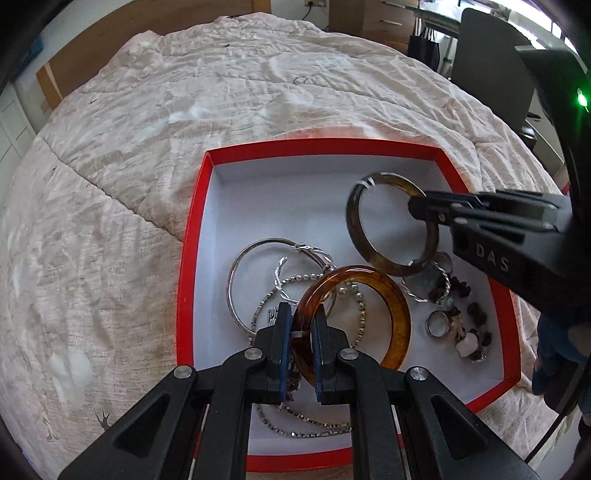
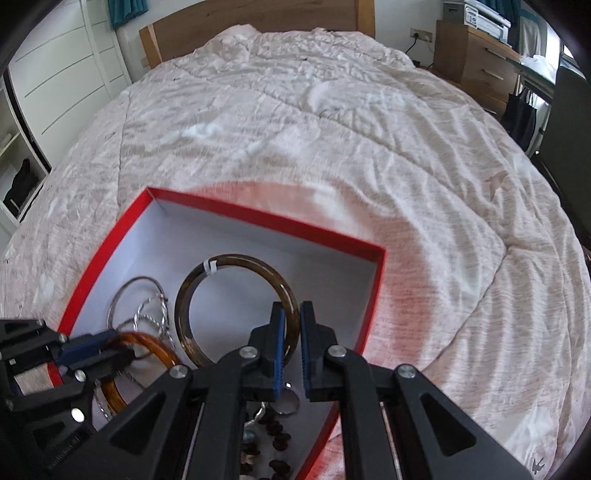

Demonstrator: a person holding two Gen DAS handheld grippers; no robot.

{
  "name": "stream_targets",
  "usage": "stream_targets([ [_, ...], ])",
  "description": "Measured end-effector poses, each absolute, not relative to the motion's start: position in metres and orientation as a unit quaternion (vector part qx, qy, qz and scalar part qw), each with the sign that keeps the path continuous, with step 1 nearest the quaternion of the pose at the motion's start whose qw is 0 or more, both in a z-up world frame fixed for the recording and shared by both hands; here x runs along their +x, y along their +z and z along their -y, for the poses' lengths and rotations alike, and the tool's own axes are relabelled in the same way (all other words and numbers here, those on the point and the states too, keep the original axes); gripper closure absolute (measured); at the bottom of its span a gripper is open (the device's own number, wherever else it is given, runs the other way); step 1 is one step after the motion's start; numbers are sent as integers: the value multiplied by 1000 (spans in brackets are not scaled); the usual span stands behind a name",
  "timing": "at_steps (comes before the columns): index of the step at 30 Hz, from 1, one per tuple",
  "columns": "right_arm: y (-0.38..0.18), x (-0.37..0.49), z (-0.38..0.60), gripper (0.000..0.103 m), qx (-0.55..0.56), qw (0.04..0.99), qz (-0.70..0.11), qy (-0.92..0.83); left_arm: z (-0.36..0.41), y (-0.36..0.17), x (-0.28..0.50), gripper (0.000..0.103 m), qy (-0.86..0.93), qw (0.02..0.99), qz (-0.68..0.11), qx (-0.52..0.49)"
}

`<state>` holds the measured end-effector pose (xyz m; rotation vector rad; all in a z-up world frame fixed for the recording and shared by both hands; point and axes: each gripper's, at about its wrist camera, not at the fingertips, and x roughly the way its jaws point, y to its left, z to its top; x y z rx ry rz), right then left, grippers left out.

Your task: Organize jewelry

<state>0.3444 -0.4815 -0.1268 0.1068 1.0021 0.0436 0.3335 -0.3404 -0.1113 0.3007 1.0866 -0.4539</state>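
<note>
Jewelry lies heaped in a shallow red box on a quilted bed, where two hand-held grippers each grasp a bangle at once. Nearest the lens, the left gripper is clamped on the rim of an amber bangle, tilting it up off the box's white floor, apparently to lift it clear of the tangle beneath. Under and beside that bangle, toward the box's near-left part, lie thin silver bracelets and beaded chains; their exact number cannot be told, as they overlap. Toward the box's near-right part sit one small metal ring and a strand of dark beads. Farther in, over the middle of the box, the right gripper pinches the rim of a dark brown bangle, which carries a small white tag and hangs raised above the other pieces. Two thick bangles are thus in hand, one per gripper, probably so that like pieces can be sorted together. The far part of the box is bare. Beyond the box stretch the rumpled quilt, a wooden headboard and a dresser.
</note>
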Motion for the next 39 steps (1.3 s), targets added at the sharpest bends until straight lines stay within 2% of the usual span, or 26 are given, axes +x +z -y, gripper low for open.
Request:
stream_targets([
  [9,-124,337,487,93,45,873,-485,16,335,-109,336,89,-210,818,-521,121],
  [13,-115,330,486,93,39,875,-483,13,336,-99,331,77,-217,819,-519,108],
  [18,-95,317,490,93,44,881,-471,2,333,-82,320,73,-223,824,-512,96],
  [23,-65,295,487,92,53,889,-455,-1,319,-58,304,61,-215,834,-501,82],
  [24,-58,289,485,91,56,891,-451,-1,315,-53,301,60,-212,837,-499,78],
  [26,-47,280,480,79,62,894,-444,0,304,-42,291,58,-201,844,-491,72],
  [27,-39,272,475,69,64,897,-438,1,299,-37,287,57,-197,848,-487,70],
  [28,-35,267,471,66,65,899,-434,2,293,-31,282,55,-191,852,-483,67],
  [34,-1,226,435,66,68,907,-416,17,250,9,245,53,-161,875,-453,48],
  [39,24,187,405,66,68,912,-404,27,220,38,210,46,-148,890,-429,36],
])
